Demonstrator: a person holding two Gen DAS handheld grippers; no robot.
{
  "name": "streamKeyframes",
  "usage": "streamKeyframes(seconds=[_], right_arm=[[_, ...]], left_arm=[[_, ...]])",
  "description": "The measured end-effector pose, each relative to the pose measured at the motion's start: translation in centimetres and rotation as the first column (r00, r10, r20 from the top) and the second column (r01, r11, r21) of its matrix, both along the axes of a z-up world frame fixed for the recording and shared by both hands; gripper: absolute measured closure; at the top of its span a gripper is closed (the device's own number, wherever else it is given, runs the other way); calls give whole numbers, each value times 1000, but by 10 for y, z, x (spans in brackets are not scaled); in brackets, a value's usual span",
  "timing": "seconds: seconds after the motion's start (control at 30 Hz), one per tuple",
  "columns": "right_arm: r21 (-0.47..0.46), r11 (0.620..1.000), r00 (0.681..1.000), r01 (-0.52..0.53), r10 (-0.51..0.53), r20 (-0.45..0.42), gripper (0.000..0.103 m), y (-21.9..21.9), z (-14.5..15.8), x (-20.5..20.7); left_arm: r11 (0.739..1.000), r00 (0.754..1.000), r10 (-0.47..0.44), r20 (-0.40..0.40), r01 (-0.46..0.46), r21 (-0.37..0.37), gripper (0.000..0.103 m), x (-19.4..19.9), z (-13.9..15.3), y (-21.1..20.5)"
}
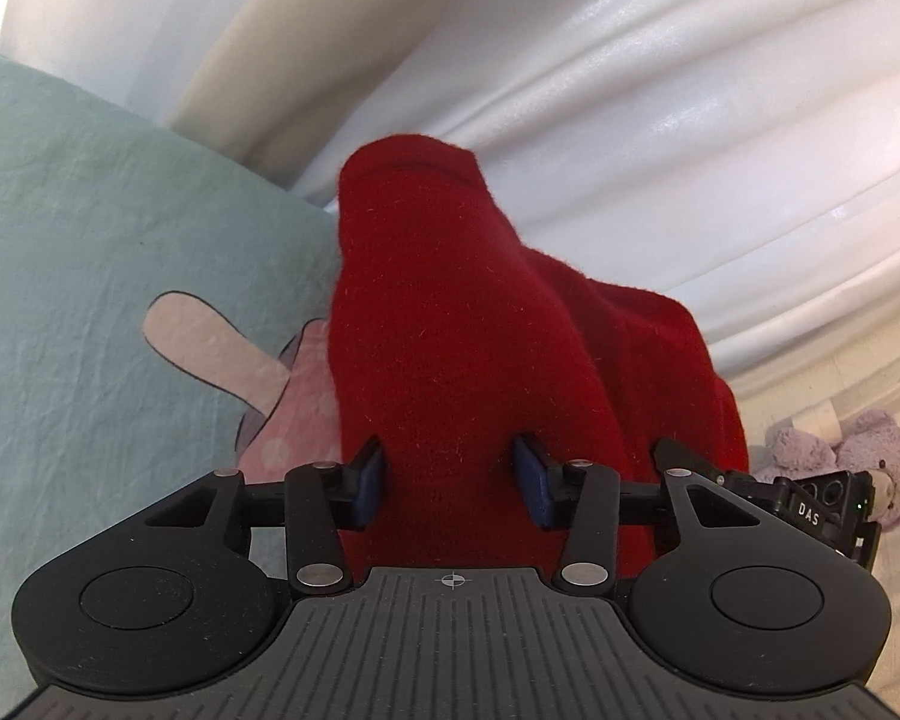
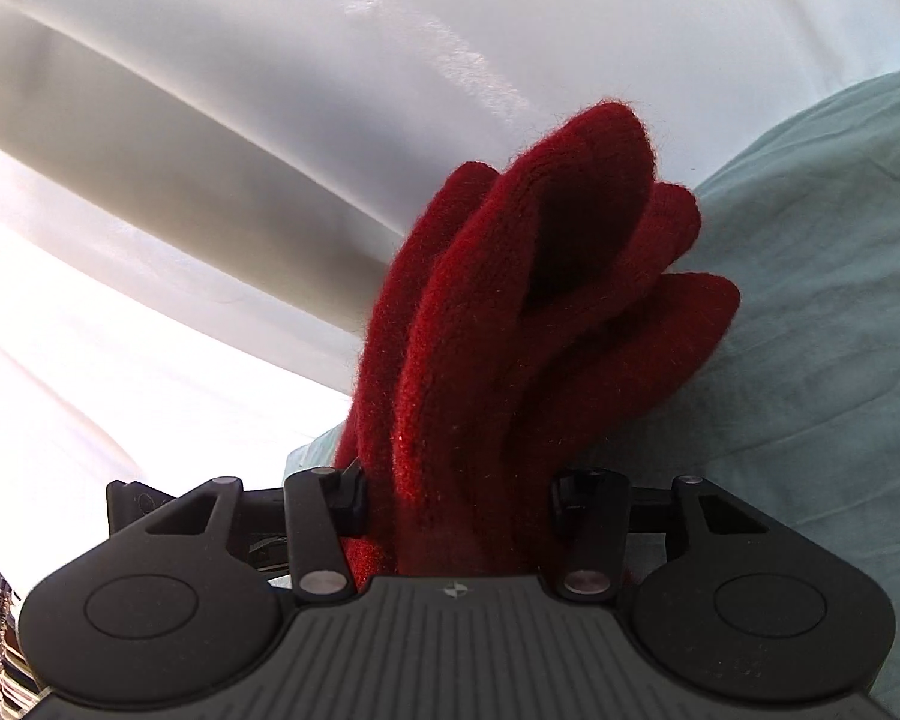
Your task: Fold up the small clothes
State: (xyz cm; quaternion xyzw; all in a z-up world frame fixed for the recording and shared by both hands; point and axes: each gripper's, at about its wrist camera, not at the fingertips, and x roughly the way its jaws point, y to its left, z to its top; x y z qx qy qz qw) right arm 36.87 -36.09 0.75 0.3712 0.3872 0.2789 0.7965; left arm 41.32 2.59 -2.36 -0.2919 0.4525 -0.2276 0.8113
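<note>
Left gripper [image 1: 450, 483]: your blue pads [image 1: 371, 483] press into a thick band of the red glove [image 1: 450, 324] from both sides; the tool is clenched on the fabric.
Right gripper [image 2: 456, 507]: your two fingers sit tight against another bundle of the same red glove [image 2: 510, 324], which fills the gap between them; this tool grips the knit as well.
Red glove, left view: the wool rises from the pads toward the far side, ending in a rounded cuff-like end, with a second lobe bulging to the right.
Red glove, right view: several finger-shaped lobes fan out up and to the right, overlapping one another.
Surface: pale green sheet [image 1: 90, 240], printed with a pink cartoon figure [image 1: 222, 354], lies to the left, partly hidden by the glove.
Backdrop: white curtain [image 1: 660, 108] in folds across the far side.
Far right: a lilac plush toy [image 1: 858, 450] beside your right gripper's body [image 1: 822, 504].
</note>
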Motion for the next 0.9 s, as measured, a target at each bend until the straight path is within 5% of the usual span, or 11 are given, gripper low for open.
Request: streamKeyframes(seconds=[0.23,0.3,0.43,0.6,0.73,0.8,0.9], right_arm=[[41,995,996,-86,85,23,53,34,12,-8],[36,994,995,-102,102,8,48,44,4,-5],[-169,985,996,-30,16,-85,29,57,-13,-7],[-401,914,993,59,-15,113,29,68,16,-60],[-569,812,926,128,109,362,29,111,55,-106],[-608,789,900,89,198,389,30,137,59,-117],[-720,691,912,65,251,323,38,160,43,-119]], left_arm=[[987,992,116,56,-121,104,52,-37,34,29],[974,988,142,67,-152,167,41,-44,33,34],[918,984,137,109,-168,358,40,-69,28,36],[862,965,172,201,-246,444,35,-121,34,32],[820,962,134,239,-243,519,34,-134,27,13],[805,962,118,248,-239,542,34,-132,25,5],[797,964,92,249,-221,561,34,-131,25,-3]])
